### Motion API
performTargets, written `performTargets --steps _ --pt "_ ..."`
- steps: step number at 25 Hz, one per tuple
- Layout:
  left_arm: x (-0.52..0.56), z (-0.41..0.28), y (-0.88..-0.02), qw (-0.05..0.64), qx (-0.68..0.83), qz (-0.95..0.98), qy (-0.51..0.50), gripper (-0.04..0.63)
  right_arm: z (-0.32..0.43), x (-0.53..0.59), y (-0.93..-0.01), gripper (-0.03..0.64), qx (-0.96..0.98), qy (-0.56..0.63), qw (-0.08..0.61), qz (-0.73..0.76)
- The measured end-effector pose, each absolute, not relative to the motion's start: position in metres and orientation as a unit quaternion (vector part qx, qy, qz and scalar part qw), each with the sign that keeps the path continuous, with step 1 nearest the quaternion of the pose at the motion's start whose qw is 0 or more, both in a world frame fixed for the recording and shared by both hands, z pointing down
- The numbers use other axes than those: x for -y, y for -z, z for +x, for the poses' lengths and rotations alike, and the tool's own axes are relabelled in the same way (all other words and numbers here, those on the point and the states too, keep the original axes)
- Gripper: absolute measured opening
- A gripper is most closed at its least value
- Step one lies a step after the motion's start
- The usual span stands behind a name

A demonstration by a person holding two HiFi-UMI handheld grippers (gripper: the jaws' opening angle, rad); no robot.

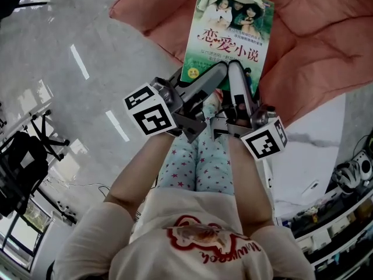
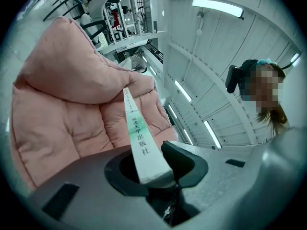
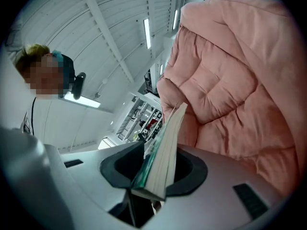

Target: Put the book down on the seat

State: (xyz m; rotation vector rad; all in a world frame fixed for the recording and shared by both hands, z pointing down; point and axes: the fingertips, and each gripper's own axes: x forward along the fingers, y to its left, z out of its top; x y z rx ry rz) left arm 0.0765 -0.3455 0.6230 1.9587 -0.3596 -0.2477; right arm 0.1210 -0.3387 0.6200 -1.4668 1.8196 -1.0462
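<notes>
- Both the left gripper (image 1: pixel 215 74) and right gripper (image 1: pixel 238 77) clamp the book (image 1: pixel 230 31) by its near edge.
- Book points lengthwise away, over the seat (image 1: pixel 315 45).

My left gripper (image 2: pixel 154 170) has its two grey, dark-padded jaws closed on the near end of a slim white book (image 2: pixel 136 131). The book's spine, with a green band and dark printed characters, faces me and runs up and away, tilted a little left. A puffy pink quilted cushion (image 2: pixel 67 90) fills the left side behind it. To the right, a white panelled ceiling carries long strip lights (image 2: pixel 217 7), and a person (image 2: pixel 271 116) shows at the right edge.
</notes>
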Motion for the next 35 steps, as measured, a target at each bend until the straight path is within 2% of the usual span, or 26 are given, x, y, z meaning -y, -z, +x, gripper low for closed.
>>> performTargets --steps 8,15,28,35 --pt "0.343 0.082 -0.636 0.547 0.150 0.818 0.095 0.104 0.126 0.335 -0.634 0.132 -0.668 0.397 0.286 -0.561" --pt "0.348 0.083 -0.712 0.569 0.153 0.805 0.076 0.104 0.128 0.339 -0.710 0.132 -0.648 0.419 0.278 -0.572" --pt "0.358 0.070 -0.771 0.590 0.155 0.791 0.051 0.104 0.115 0.348 -0.769 0.132 -0.621 0.441 0.273 -0.588" --pt "0.355 0.086 -0.800 0.603 0.154 0.782 0.032 0.104 0.130 0.345 -0.797 0.132 -0.606 0.459 0.261 -0.595"
